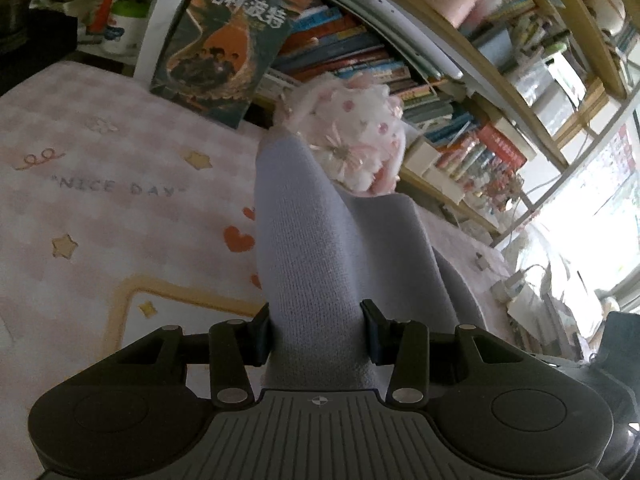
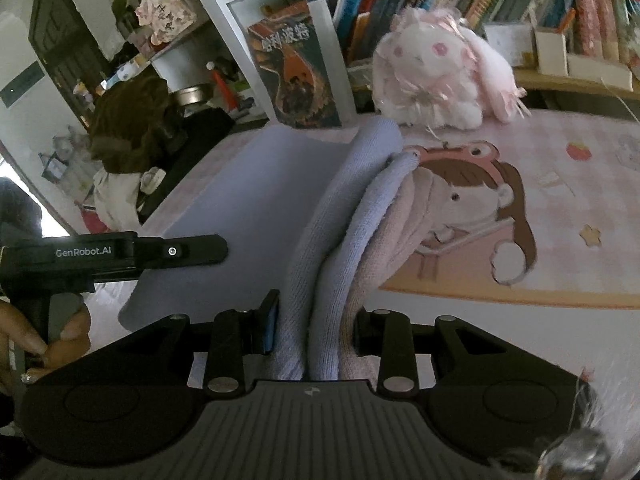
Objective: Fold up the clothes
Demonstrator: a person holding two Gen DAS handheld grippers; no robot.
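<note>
On my left wrist feed, the left gripper (image 1: 316,330) has its jaws closed on a thick fold of the pale lavender knitted garment (image 1: 304,248), which rises from between the fingers and runs forward across the bench (image 1: 80,208). The bench is covered by a pink checked cloth printed with stars, hearts and the words "NICE DAY". Just beyond the far end of the fold sits a white and pink fluffy plush rabbit toy (image 1: 352,140), and to its left a dark paperback book with an orange cover picture (image 1: 216,44) leans against the white frame of the bookshelf (image 1: 400,60).

On the right wrist feed, the right gripper (image 2: 316,330) is likewise clamped on the garment (image 2: 320,248), here bunched into several layers (lavender on the left, a pinkish layer on the right). The rest of the garment lies flat on the bench (image 2: 560,208) to the left, reaching back toward the book (image 2: 296,76). The plush rabbit (image 2: 440,80) sits behind the fold, near it. At the left edge I see the other gripper from the side, held by a hand (image 2: 44,344), hovering over the flat part of the garment.
</note>
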